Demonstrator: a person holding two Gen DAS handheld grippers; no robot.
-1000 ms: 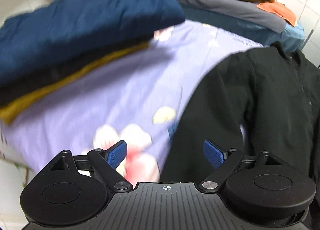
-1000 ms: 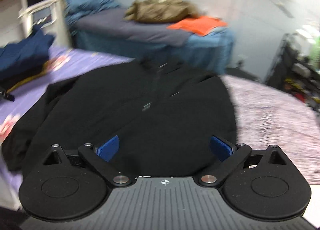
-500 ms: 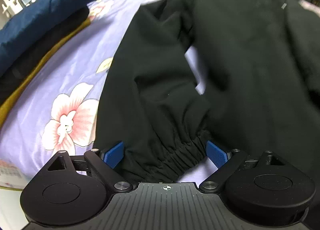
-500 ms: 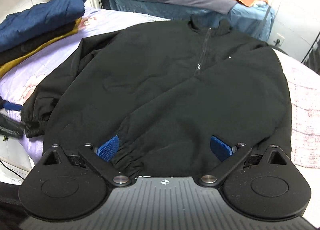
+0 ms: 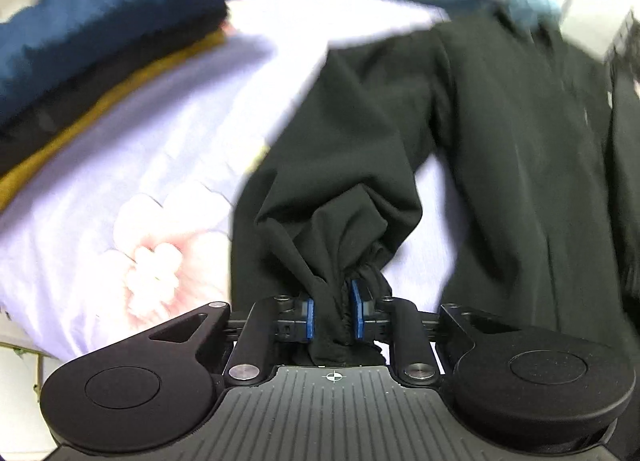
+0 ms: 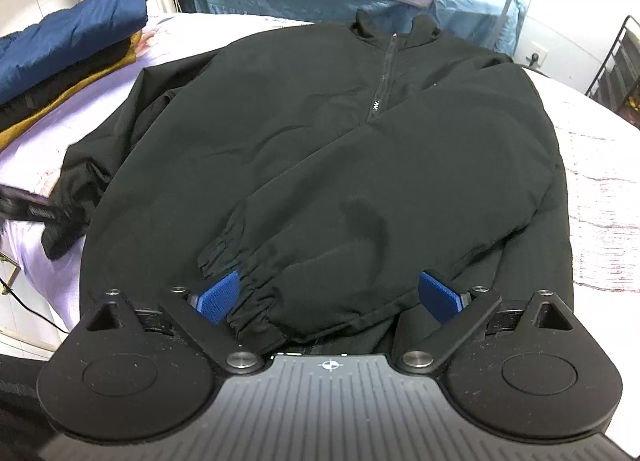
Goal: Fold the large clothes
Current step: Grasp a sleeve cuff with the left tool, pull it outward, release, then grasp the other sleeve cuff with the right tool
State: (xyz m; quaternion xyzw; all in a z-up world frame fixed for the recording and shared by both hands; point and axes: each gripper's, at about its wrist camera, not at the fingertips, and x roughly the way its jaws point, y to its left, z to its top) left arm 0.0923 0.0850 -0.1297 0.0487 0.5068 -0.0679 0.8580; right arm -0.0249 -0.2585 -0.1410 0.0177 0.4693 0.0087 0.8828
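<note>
- Left tool (image 5: 333,315) has just been closing and now pinches the jacket's (image 6: 320,149) left cuff (image 5: 352,281).
- Right tool (image 6: 328,297) stands spread over the jacket's hem.
- Jacket lies flat on the bed (image 6: 600,181); right sleeve (image 6: 400,197) already folded across, left sleeve and body folds remain.

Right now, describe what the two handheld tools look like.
Both match. The left tool and the right tool each have a matte black ribbed body with a small white crosshair mark, two round black side discs, black linkage arms with silver pivot screws, and textured blue pads on the fingers. No cables, hands or sleeves show.
</note>
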